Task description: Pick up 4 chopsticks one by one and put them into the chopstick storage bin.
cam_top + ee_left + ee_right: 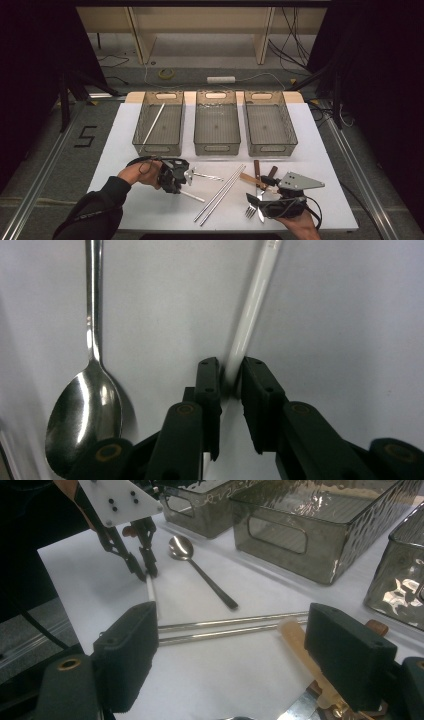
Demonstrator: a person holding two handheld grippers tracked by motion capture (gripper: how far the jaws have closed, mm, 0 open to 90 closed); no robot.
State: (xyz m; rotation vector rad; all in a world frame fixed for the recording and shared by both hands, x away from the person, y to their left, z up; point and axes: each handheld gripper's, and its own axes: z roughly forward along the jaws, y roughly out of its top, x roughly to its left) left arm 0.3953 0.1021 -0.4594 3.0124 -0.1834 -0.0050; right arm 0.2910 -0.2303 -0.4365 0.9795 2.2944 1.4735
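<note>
The white chopstick [252, 300] runs off the frame's top edge, its near end hidden behind the left gripper [231, 371]; the spoon [87, 405] handle is cropped too.

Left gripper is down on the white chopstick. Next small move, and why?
Probably a short straight lift. The left gripper has its jaws closed around one end of the white chopstick, which lies flat on the table beside the spoon. Its twin already lies in the left bin, so that bin looks like the target.
</note>
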